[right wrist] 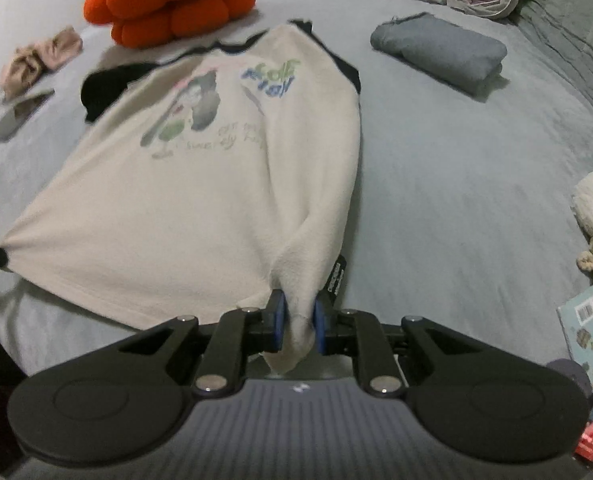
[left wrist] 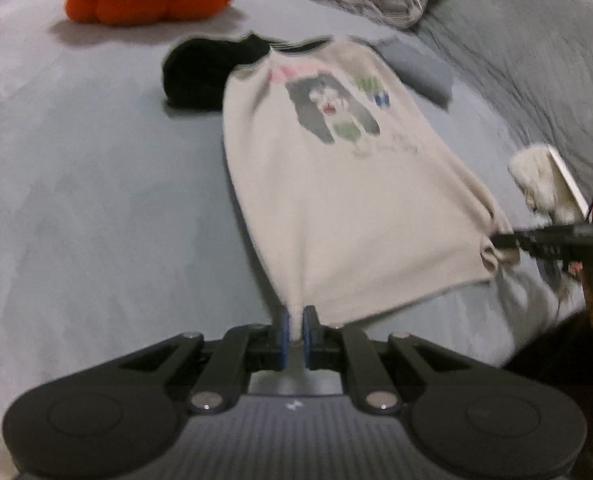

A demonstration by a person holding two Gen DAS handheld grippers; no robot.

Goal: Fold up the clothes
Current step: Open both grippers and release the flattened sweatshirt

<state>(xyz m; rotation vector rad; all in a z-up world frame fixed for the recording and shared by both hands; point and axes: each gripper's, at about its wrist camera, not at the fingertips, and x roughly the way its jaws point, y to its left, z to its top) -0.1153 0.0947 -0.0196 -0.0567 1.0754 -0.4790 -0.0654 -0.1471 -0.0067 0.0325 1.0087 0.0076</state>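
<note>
Grey bedspread [right wrist: 436, 184] under cream printed black-sleeved T-shirt [right wrist: 216, 184], spread flat, unfolded; left gripper [left wrist: 295, 330] and right gripper [right wrist: 298, 326] each clenched on near hem corners. Grey folded garment [right wrist: 440, 52] far right.

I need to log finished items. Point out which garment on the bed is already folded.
The grey garment, a compact folded bundle lying apart on the bedspread. The cream printed shirt is spread out, both grippers' jaws clamping its hem.

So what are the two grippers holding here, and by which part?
Both hold the cream T-shirt by its bottom hem: the left gripper pinches one hem corner, the right gripper the other, with the shirt stretched between them over the bed.
</note>
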